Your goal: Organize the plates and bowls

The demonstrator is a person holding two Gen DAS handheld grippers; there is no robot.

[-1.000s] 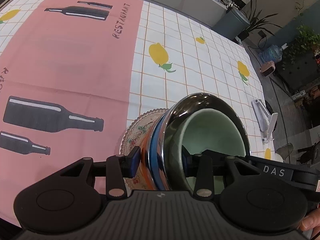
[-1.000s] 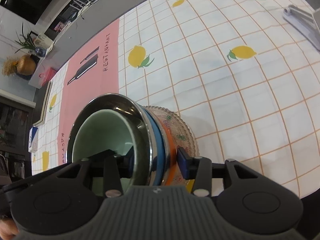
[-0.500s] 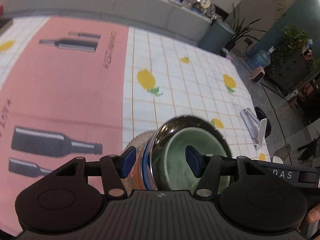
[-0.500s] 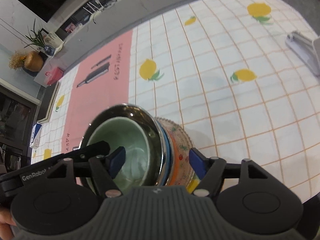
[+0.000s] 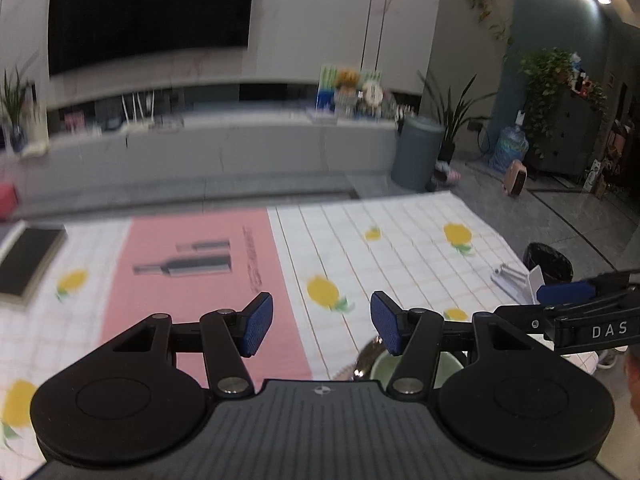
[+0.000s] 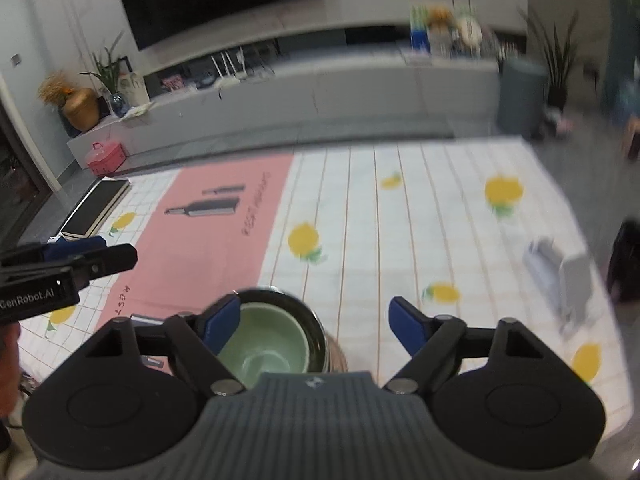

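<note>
At near table edge: green bowl nested in steel bowl, stacked to save space. My left gripper and right gripper both released, empty, above stack.

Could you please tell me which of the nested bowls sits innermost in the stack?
The pale green bowl is innermost; it nests inside the shiny steel bowl, whose rim rings it.
</note>
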